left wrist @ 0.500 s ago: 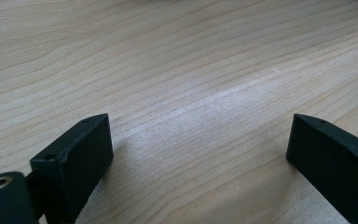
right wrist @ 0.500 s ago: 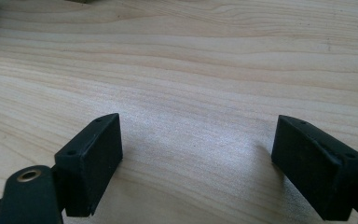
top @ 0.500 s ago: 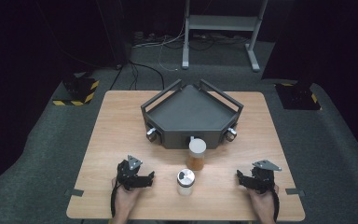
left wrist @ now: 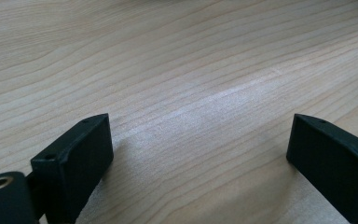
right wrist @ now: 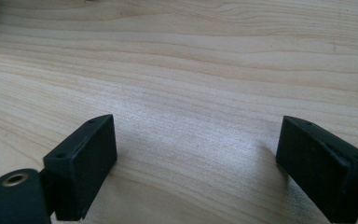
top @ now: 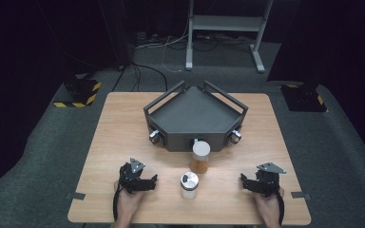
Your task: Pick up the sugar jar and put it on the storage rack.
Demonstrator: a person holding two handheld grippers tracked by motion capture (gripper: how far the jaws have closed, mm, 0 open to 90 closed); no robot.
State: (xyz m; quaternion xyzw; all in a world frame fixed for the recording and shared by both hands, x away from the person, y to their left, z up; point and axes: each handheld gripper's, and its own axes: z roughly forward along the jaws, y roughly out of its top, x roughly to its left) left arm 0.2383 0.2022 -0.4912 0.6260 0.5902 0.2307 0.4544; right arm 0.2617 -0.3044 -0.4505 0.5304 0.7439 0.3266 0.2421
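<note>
Both grippers are resting on the near worktop [top: 123, 123], left gripper [top: 153, 180] and right gripper [top: 243, 181] with fingers wide, holding nothing. Shaker jar [top: 189, 185] is standing between them; spice jar [top: 200, 156] just beyond, touching the tray [top: 171, 135] front. Likely grab the shaker first: approach level, centre the fingers low on the body.

A lab or test cell for recorded manipulation work. Indicators: a lone wooden table [top: 123, 142] on grey carpet [top: 43, 156], black surrounds, floor cables [top: 147, 71], two floor-mounted bases with yellow-black hazard tape [top: 78, 92] (one beside each far corner), and a grey metal stand [top: 225, 28] behind.
</note>
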